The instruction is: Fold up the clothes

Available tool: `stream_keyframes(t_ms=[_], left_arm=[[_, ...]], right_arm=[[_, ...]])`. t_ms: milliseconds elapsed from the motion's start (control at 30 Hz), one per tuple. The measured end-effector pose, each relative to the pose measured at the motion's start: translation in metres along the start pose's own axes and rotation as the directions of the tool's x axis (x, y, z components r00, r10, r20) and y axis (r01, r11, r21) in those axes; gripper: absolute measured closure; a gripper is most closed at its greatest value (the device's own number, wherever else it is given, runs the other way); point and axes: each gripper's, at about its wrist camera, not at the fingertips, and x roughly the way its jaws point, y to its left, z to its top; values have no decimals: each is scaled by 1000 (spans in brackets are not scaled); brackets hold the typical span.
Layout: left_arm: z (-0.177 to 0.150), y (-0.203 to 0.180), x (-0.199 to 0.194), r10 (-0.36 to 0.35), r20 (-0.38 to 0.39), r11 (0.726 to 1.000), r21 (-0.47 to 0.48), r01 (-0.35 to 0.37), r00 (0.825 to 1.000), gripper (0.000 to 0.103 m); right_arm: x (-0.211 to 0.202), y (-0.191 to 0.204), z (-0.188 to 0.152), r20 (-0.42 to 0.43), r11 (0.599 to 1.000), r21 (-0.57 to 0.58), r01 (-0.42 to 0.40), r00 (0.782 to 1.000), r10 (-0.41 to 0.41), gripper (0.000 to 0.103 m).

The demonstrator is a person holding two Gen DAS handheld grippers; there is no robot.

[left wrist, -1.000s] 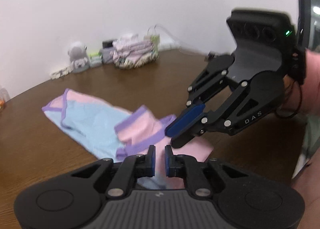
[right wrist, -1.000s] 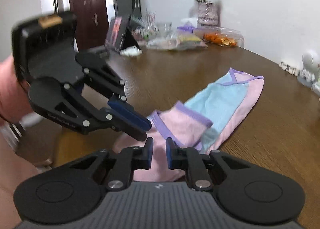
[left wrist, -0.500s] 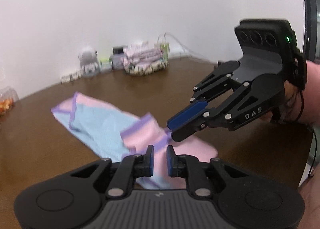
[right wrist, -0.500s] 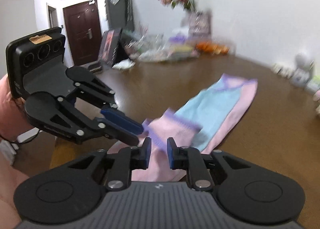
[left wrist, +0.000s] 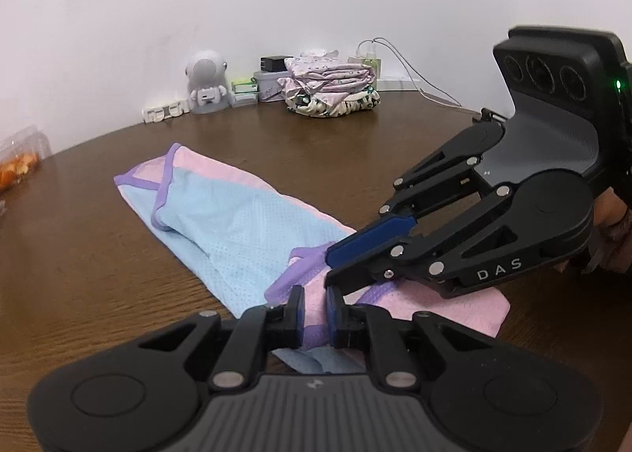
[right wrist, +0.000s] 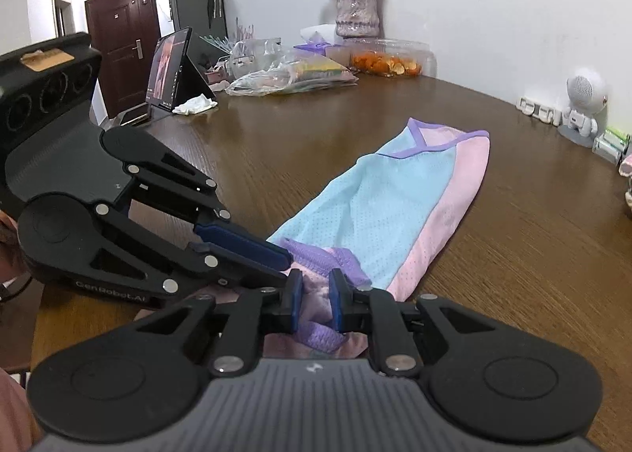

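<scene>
A pink and light-blue mesh garment point(left wrist: 237, 223) with purple trim lies lengthwise on the brown wooden table point(left wrist: 79, 274), its neckline at the far end. Its near end is folded back and bunched. My left gripper point(left wrist: 314, 306) is shut on a pinch of pink fabric and purple trim at that end. My right gripper point(right wrist: 315, 300) is shut on the same bunched end point(right wrist: 339, 258), with a purple strip running between its pads. The two grippers meet almost tip to tip: the right gripper point(left wrist: 330, 268) comes in from the right, the left gripper point(right wrist: 286, 266) from the left.
A pile of folded clothes point(left wrist: 331, 89), a small white robot figure point(left wrist: 205, 83) and chargers stand along the far wall. A propped tablet point(right wrist: 170, 65), plastic bags point(right wrist: 288, 73), a snack box point(right wrist: 387, 61) and a flower vase point(right wrist: 355, 14) crowd the table's other end.
Both grippers have moved forward along the garment and sunk closer to the table, keeping side by side. The purple-trimmed near end now looks more bunched at their fingertips.
</scene>
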Motion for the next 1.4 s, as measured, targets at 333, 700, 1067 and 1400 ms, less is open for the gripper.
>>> stream_keyframes(t_ms=[333,700,1067,1400], left_arm=[[-1,-16,-69,-124,130,991,55,118,984,83],[-34,-40,-38,-57,-8,993,104,57,998,89],[-26,-59,-89,37,155,983,171,-64,987,0],[-48,-97,-89,200,117,966,143,-216,973,0]], right_arm=[[-73,13,1,116,999,-23,-47,992,49,78],[-39,35,-36,-3,992,-105,-65,998,65,80],[-89,51,-34,55,988,-149,-44,997,52,18],[-99,95,-56,21,958,-246,147,989,-146,0]])
